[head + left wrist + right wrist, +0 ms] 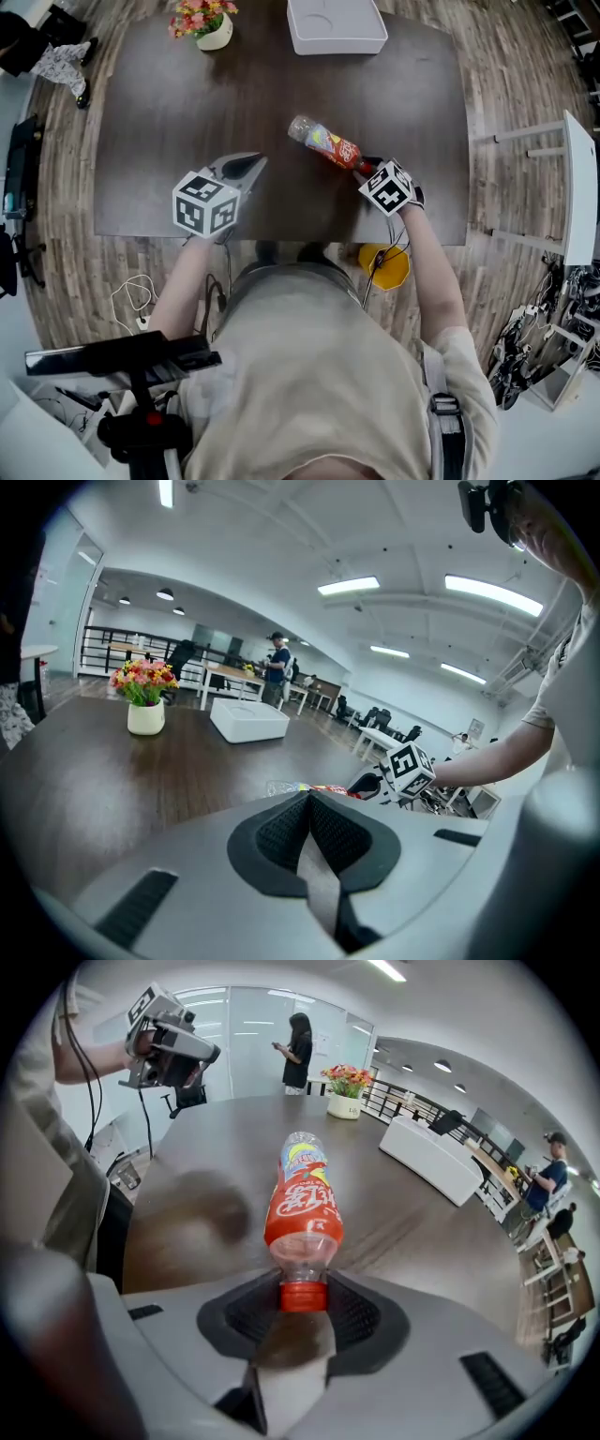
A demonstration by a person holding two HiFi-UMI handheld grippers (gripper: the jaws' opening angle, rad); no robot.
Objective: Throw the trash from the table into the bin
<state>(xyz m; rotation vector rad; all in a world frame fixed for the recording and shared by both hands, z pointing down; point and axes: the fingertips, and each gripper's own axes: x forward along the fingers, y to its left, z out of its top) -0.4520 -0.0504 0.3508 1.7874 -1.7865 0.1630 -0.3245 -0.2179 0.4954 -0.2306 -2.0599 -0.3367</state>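
A clear plastic bottle (325,143) with a red label and red cap lies on its side on the dark wooden table (187,103), cap towards me. My right gripper (367,169) points steeply down at it. In the right gripper view both pads touch the bottle's (302,1208) cap, which sits between the jaws of the right gripper (303,1293). My left gripper (255,163) hovers shut and empty over the table's near left part. In the left gripper view the bottle (309,787) shows just past the closed left gripper (309,801).
A pot of flowers (208,23) and a white box (336,25) stand at the table's far edge. A yellow bin (386,265) sits on the floor below the near edge, by my right arm. People stand and sit in the room behind.
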